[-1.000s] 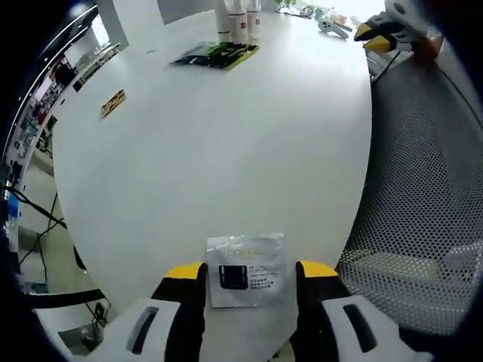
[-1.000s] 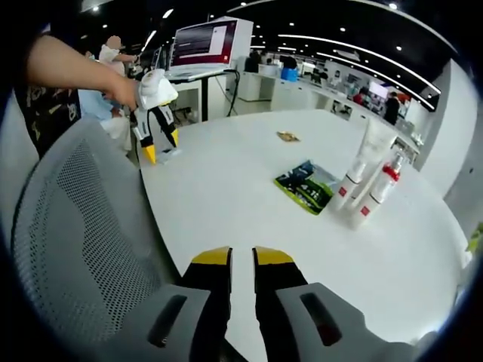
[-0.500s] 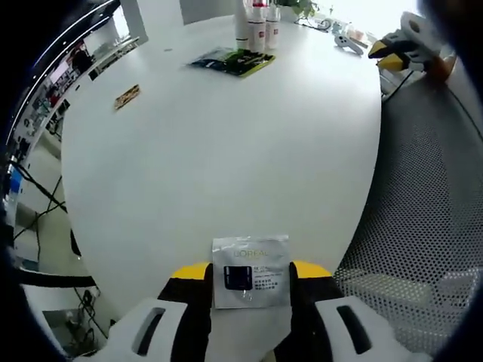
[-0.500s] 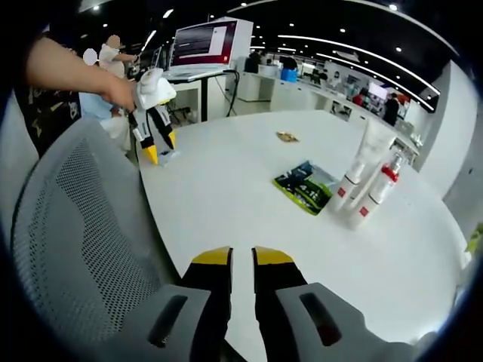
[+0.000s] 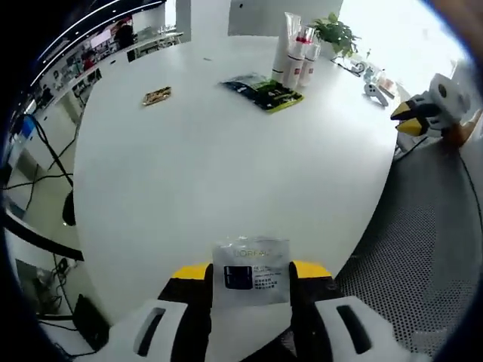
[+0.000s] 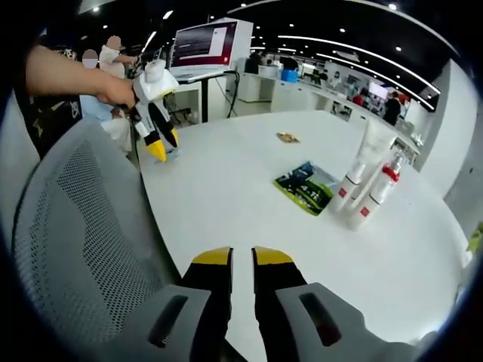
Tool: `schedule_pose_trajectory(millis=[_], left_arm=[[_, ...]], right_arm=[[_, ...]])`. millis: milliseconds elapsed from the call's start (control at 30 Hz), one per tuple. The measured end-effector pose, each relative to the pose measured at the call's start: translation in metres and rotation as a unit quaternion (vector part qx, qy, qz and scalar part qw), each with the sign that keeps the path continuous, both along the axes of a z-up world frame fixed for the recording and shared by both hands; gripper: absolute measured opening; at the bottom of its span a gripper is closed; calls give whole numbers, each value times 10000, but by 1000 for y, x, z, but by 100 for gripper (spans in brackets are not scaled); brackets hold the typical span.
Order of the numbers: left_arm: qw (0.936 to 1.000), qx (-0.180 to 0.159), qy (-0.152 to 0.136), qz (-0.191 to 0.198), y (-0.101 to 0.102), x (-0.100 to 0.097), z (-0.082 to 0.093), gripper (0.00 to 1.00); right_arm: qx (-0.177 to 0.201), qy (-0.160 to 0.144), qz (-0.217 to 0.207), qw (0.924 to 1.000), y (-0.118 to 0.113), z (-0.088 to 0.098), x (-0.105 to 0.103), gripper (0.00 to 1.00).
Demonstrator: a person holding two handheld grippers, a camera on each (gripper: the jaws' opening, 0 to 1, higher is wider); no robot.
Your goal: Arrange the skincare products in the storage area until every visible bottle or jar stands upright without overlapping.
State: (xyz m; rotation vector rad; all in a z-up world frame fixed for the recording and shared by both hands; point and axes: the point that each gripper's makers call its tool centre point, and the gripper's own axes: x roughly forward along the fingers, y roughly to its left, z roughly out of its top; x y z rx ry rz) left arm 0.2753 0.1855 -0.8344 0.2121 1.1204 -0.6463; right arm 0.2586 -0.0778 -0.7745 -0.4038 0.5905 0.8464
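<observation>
L gripper (image 5: 251, 273) clamped on sachet (image 5: 251, 264); R gripper (image 6: 241, 258) jaws nearly together, empty.
Risk: thin sachet slips out; bottles (image 5: 294, 54) at 12 o'clock, packed tight w/ green pack (image 5: 264, 90), could topple if bumped.

Skincare bottles (image 6: 366, 188) are standing together on the table (image 6: 241, 204), a sachet pack (image 6: 308, 186) lying just beside them, a small packet (image 6: 287, 137) lying well apart.

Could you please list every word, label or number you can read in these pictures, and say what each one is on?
"L'OREAL": on the white sachet between the left gripper's jaws; its smaller print is too small to read.
Green packet: print blurred.
Bottles: red labels unreadable.
Monitor: screen text too small to read.
</observation>
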Motion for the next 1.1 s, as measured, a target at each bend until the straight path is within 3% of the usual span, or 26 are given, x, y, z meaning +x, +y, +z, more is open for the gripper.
schedule_pose_trajectory(millis=[233, 400, 467, 500, 533, 600, 633, 667, 733, 767, 900, 967, 1033, 1100], left_arm=[[9969, -641, -255, 373, -42, 7, 23, 41], [9930, -1032, -402, 401, -85, 2, 33, 41], [9902, -1215, -437, 528, -103, -1, 35, 41], [9886, -1322, -436, 570, -113, -2, 37, 41], [9881, -1352, -464, 575, -117, -2, 38, 41], [9834, -1586, -632, 613, -139, -2, 47, 41], [9819, -1658, -678, 617, -145, -3, 50, 41], [9796, -1748, -719, 688, -154, -3, 54, 41], [9765, -1895, -756, 699, -167, -7, 60, 41], [9761, -1922, -778, 652, -172, -9, 62, 41], [9762, -1961, -876, 290, -191, -21, 65, 41], [9781, -1838, -973, 109, -194, -26, 66, 41], [9781, -1807, -1034, -31, -199, -32, 66, 41], [9778, -1799, -1070, -77, -203, -36, 66, 41]], right_arm=[[367, 166, -222, 9989, 0, 5, 3, 9], [1049, 501, -648, 9911, 2, 14, 9, 12], [1555, 788, -810, 9814, 8, 22, 10, 17], [1857, 1100, -883, 9724, 12, 24, 8, 20], [1947, 1239, -951, 9683, 13, 24, 7, 25], [2346, 1676, -1126, 9509, 16, 26, 7, 29], [2473, 1960, -1238, 9408, 16, 26, 6, 28], [2568, 1999, -1182, 9381, 18, 27, 6, 26], [2724, 2414, -1264, 9228, 22, 26, 4, 24], [2846, 2469, -1261, 9177, 25, 28, 6, 25], [3261, 3102, -1340, 8829, 41, 30, 1, 31], [3417, 3246, -1490, 8693, 45, 27, 1, 32], [3431, 3371, -1605, 8619, 45, 20, -2, 30], [3336, 3498, -1634, 8600, 46, 12, -9, 26]])
